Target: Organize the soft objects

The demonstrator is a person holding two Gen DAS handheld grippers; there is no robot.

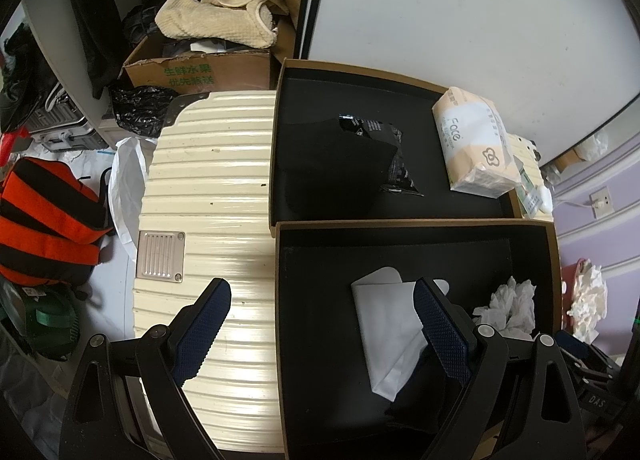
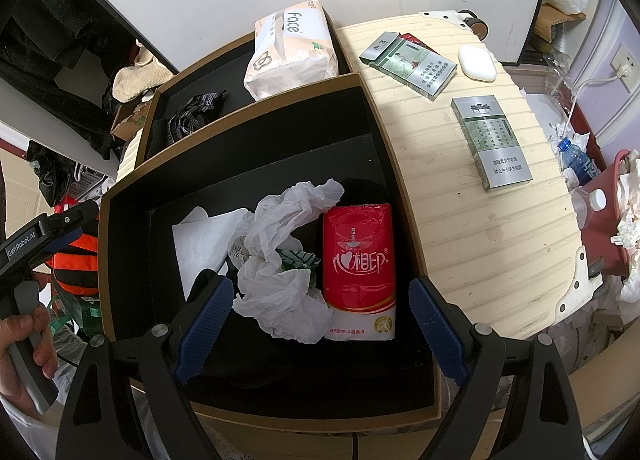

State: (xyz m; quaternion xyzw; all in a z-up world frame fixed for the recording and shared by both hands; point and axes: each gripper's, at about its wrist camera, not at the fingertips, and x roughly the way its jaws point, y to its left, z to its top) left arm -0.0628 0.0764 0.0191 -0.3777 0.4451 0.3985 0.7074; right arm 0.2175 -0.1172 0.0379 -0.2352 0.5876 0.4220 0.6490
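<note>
Right gripper (image 2: 322,324) jaws apart, empty, hovering over near box (image 2: 264,108); red tissue pack (image 2: 360,272) and crumpled white bag (image 2: 280,260) lie between its 2 fingers, frame center. Left gripper (image 1: 320,328) jaws apart, empty, straddling box's left wall; flat white tissue (image 1: 388,332) beside its right finger. Cream ribbed surface (image 2: 480,220) open at right.

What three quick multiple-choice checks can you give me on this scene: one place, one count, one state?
1. Where is the red tissue pack?
A. in the nearer black box
B. on the cream suitcase
C. in the farther box

2. How many cigarette packs lie on the cream suitcase?
A. one
B. two
C. four

3. What is the right claw doing?
A. gripping the red pack
B. open, empty
C. shut on a plastic bag

Key: A, it lies inside the nearer black box; B, two grey-green packs show; B, its pads stand apart, touching nothing.
</note>
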